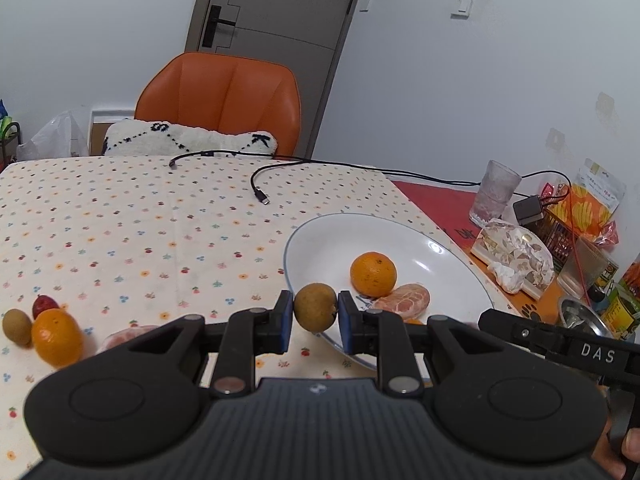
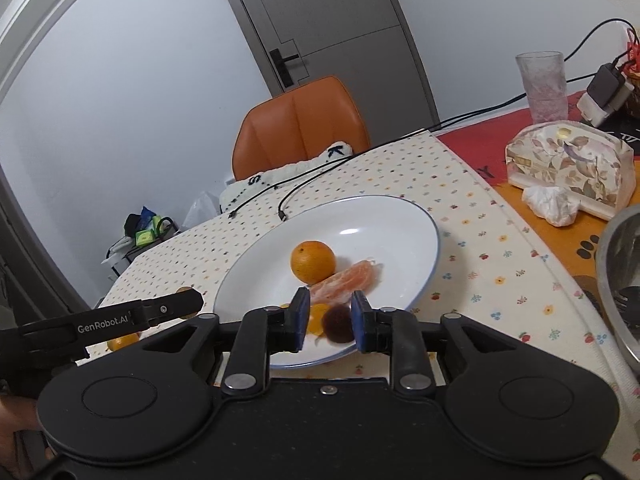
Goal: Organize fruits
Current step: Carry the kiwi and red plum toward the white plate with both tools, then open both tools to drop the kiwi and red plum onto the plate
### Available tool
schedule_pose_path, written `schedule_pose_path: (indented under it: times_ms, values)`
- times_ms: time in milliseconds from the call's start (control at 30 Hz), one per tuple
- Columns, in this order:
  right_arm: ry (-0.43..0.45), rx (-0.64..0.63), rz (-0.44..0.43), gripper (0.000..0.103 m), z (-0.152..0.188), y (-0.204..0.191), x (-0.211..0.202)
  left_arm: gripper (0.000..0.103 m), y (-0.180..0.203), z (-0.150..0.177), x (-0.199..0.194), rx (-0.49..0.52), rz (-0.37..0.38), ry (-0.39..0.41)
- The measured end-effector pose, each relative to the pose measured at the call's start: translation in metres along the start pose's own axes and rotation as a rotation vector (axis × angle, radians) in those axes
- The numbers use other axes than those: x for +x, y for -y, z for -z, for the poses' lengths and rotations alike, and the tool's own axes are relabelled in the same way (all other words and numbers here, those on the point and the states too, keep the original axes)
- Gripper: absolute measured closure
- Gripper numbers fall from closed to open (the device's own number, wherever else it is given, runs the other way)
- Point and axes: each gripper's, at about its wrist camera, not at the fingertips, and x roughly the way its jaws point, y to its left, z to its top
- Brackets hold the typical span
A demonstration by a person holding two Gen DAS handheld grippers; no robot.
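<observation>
Left fingers [image 1: 315, 312] pinch brown fruit [image 1: 315, 306] | plate [image 1: 320, 240] rim just ahead-right | right fingers [image 2: 330, 320] parted (dark fruit [image 2: 338, 323] below).

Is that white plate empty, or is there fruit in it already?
Not empty. The white plate already holds a whole orange, a peeled citrus piece beside it, and a dark red fruit near its front rim.

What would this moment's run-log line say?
left gripper: shut on brown fruit, at plate rim | right gripper: open, dark red fruit between jaws | plate: orange, peeled segment
</observation>
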Motion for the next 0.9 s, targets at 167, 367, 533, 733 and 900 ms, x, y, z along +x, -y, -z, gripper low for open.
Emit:
schedule_pose_path:
  times_ms: [167, 367, 533, 733, 900]
  values:
    - [-0.016, 0.014, -0.012, 0.076, 0.002, 0.007, 0.003, 0.081, 0.005, -0.001, 0.009, 0.01, 0.001, -0.012]
    - [-0.023, 0.017, -0.021, 0.074, 0.004, 0.007, 0.004, 0.076, 0.009, -0.002, 0.01, 0.016, -0.011, 0.009]
    - [-0.029, 0.017, -0.033, 0.074, 0.006, 0.004, 0.006, 0.069, 0.001, -0.001, 0.006, 0.001, -0.026, -0.001]
    - [-0.032, 0.01, -0.041, 0.07, 0.008, -0.004, 0.006, 0.056, -0.011, 0.0, -0.005, -0.013, -0.062, -0.002]
    - [-0.03, -0.003, -0.025, 0.059, 0.01, -0.014, 0.006, 0.043, -0.018, 0.002, -0.017, -0.011, -0.087, 0.01]
